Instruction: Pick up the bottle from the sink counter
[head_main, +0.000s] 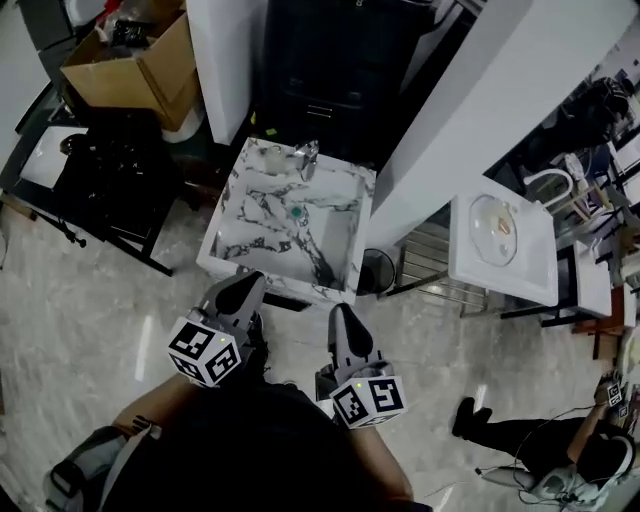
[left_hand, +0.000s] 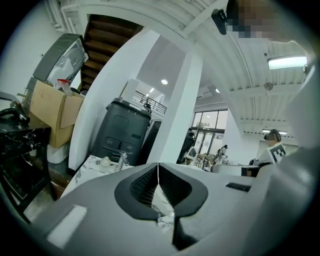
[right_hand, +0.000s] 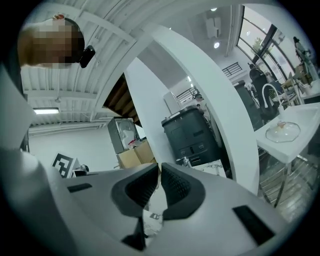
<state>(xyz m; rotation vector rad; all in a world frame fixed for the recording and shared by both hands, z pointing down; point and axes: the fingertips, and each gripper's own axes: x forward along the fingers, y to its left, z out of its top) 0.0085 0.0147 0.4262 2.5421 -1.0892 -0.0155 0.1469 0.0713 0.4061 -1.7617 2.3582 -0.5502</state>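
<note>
Both grippers hang short of the sink counter (head_main: 232, 262), on the near side of its front edge, and neither touches it. The left gripper (head_main: 250, 281) has its jaws pressed together with nothing between them; its own view shows the tips meeting in a thin line (left_hand: 158, 165). The right gripper (head_main: 337, 309) sits just beside it, off the counter's front right corner. Its jaws are together too and empty (right_hand: 159, 166).

The counter is white marble with dark veins and a square basin sunk in it. A faucet (head_main: 308, 157) stands at its back rim. In the left gripper view, a small pale, rounded thing that looks like the bottle (left_hand: 105, 161) stands upright on that back rim, just left of the faucet (left_hand: 122, 160) and well apart from both grippers. I cannot pick it out from above.

Behind the counter stands a dark cabinet (head_main: 330, 70). A cardboard box (head_main: 130, 68) lies off to the counter's back left. A white washstand (head_main: 535, 268) stands well to its right.
</note>
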